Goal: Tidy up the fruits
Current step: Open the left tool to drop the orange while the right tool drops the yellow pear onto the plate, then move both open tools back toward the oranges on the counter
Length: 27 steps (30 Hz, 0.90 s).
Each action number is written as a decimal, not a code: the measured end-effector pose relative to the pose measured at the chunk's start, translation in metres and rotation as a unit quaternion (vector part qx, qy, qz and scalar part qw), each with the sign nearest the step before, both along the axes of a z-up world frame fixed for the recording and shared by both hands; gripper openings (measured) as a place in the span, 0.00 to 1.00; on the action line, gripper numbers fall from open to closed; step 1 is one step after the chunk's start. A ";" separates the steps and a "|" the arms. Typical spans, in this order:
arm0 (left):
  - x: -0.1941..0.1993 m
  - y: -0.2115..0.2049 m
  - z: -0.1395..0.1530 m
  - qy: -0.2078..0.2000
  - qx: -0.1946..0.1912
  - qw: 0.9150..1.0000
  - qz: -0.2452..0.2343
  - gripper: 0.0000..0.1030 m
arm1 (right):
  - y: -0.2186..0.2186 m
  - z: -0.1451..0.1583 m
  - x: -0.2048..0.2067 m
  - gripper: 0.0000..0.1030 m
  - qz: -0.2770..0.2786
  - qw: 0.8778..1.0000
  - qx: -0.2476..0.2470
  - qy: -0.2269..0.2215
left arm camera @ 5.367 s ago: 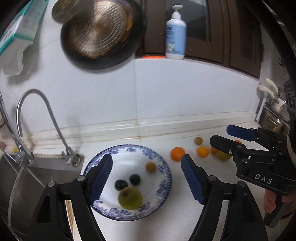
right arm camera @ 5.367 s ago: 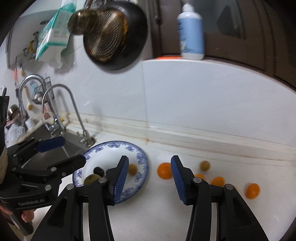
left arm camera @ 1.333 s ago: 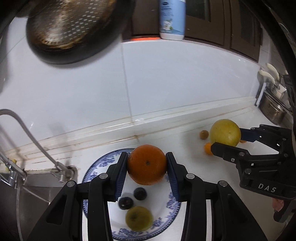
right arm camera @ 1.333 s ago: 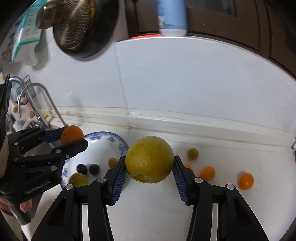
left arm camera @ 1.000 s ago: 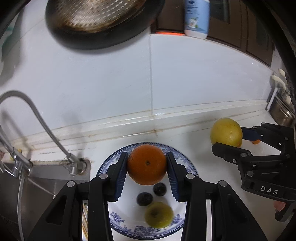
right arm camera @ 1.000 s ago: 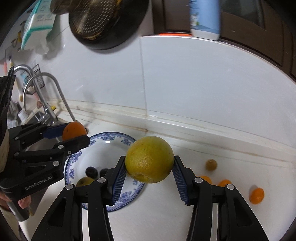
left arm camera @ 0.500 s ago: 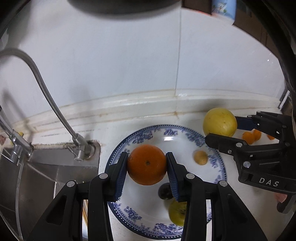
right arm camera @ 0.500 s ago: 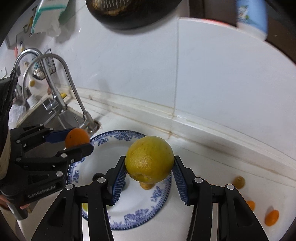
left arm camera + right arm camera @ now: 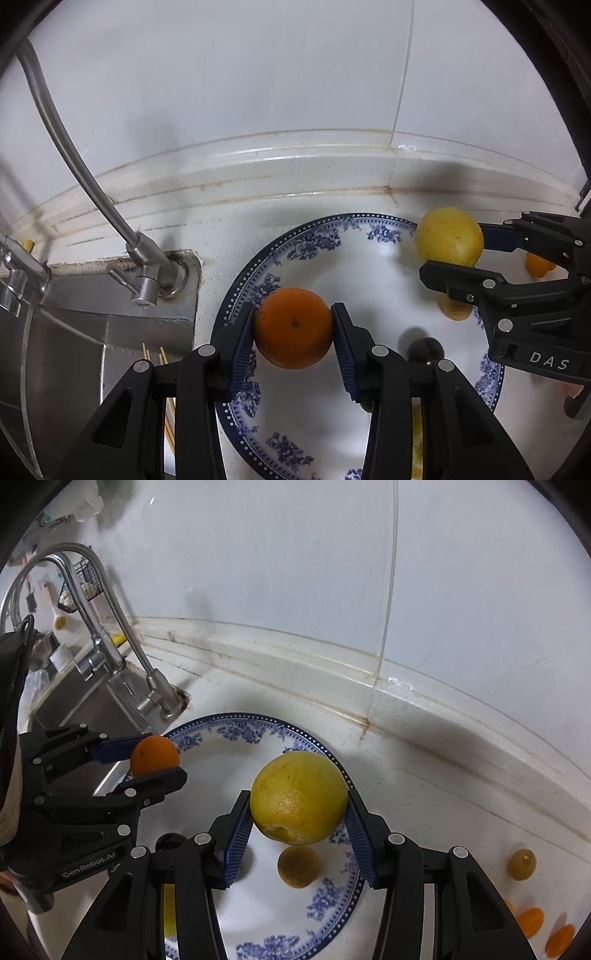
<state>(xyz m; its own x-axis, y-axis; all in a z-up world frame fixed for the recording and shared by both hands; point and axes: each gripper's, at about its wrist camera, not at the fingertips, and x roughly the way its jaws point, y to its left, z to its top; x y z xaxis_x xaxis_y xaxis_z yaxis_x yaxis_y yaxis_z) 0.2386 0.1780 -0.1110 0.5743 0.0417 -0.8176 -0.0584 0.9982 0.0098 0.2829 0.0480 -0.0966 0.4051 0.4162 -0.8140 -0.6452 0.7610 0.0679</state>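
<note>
My left gripper (image 9: 294, 328) is shut on an orange (image 9: 293, 327) and holds it over the left side of the blue-and-white plate (image 9: 295, 243). My right gripper (image 9: 299, 806) is shut on a large yellow citrus (image 9: 298, 798) over the plate's (image 9: 258, 727) right rim. In the left wrist view that citrus (image 9: 448, 236) hangs at the plate's far right edge. On the plate lie a small brownish-yellow fruit (image 9: 298, 866), a dark plum (image 9: 424, 350) and a yellow-green fruit, mostly hidden by my fingers.
A steel sink (image 9: 74, 332) and curved faucet (image 9: 85, 170) stand left of the plate, with the tiled wall close behind. Small orange fruits (image 9: 532, 921) and a brownish one (image 9: 521, 864) lie on the white counter to the right.
Both grippers have picked up their fruits and carried them left and down over the plate. Over the last second they dropped lower and closer to it.
</note>
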 end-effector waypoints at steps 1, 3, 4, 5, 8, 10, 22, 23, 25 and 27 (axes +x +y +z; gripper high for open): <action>0.000 0.001 -0.001 0.001 -0.001 1.000 0.000 0.39 | 0.001 -0.001 0.001 0.49 0.001 1.000 -0.001 0.001; 0.002 0.001 -0.003 0.004 -0.001 1.000 0.000 0.39 | 0.003 -0.003 0.003 0.49 0.003 1.000 -0.001 0.005; 0.002 0.001 -0.003 0.004 -0.001 1.000 0.000 0.39 | 0.003 -0.004 0.003 0.49 0.004 1.000 -0.002 0.006; 0.002 0.001 -0.004 0.004 0.000 1.000 0.000 0.39 | 0.004 -0.005 0.004 0.49 0.005 1.000 -0.002 0.008; 0.001 0.002 -0.003 0.005 -0.001 1.000 0.001 0.46 | 0.004 -0.007 0.005 0.49 0.007 1.000 -0.001 0.012; 0.000 0.004 -0.001 -0.001 0.005 1.000 0.006 0.54 | 0.004 -0.008 0.005 0.49 0.005 1.000 0.003 0.015; -0.031 -0.015 0.039 -0.051 0.028 0.998 -0.005 0.59 | -0.022 0.031 -0.020 0.54 -0.017 0.998 0.027 -0.046; -0.035 -0.019 0.046 -0.063 0.026 0.998 -0.006 0.60 | -0.027 0.037 -0.025 0.54 -0.021 0.998 0.033 -0.051; -0.040 -0.024 0.056 -0.075 0.023 0.997 -0.008 0.61 | -0.035 0.045 -0.031 0.54 -0.026 0.997 0.040 -0.057; -0.048 -0.033 0.067 -0.091 0.021 0.996 -0.014 0.64 | -0.044 0.054 -0.039 0.57 -0.034 0.996 0.046 -0.067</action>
<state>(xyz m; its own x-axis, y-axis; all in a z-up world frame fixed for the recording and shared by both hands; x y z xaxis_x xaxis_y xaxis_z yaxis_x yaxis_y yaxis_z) 0.1902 0.1448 -0.0445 0.7148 0.0556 -0.6972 -0.0358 0.9984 0.0429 0.2444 0.0042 -0.0425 0.5381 0.4550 -0.7095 -0.6004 0.7977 0.0563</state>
